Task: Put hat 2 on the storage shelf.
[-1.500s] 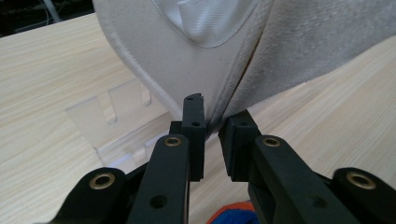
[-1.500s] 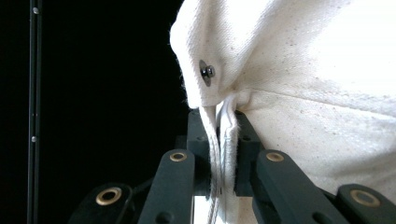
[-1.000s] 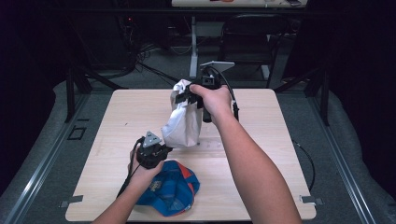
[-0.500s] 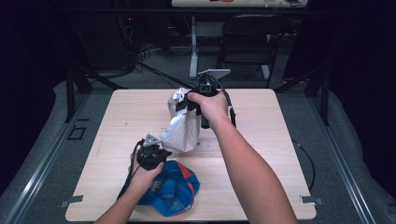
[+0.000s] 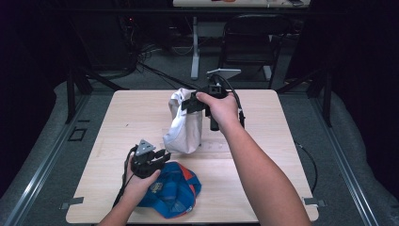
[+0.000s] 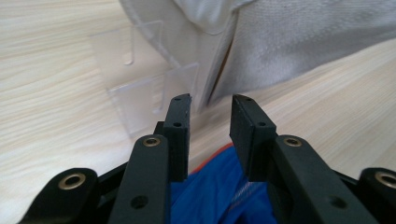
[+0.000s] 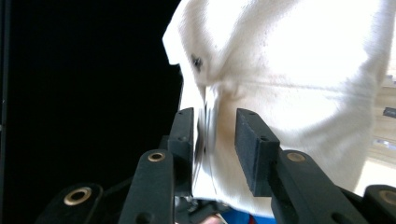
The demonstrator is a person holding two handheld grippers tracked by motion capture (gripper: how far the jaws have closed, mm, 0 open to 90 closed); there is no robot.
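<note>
The right gripper, at upper centre of the high view, holds a white cap by its edge, and the cap hangs down over a clear plastic stand on the wooden table. In the right gripper view the jaws have just been opening: a gap shows at the right pad while the cap's edge lies against the left one, so the grip looks loose at best. At lower left of the high view, the left gripper hovers over a blue and orange cap; its jaws have also just been opening and stand apart with nothing pinched between them. The step looks like seating the white cap on the stand. Doing it well means keeping the crown centred over the stand's upright panels before letting go fully, and the left gripper could steady the lower hem so the fabric does not slide off sideways.
</note>
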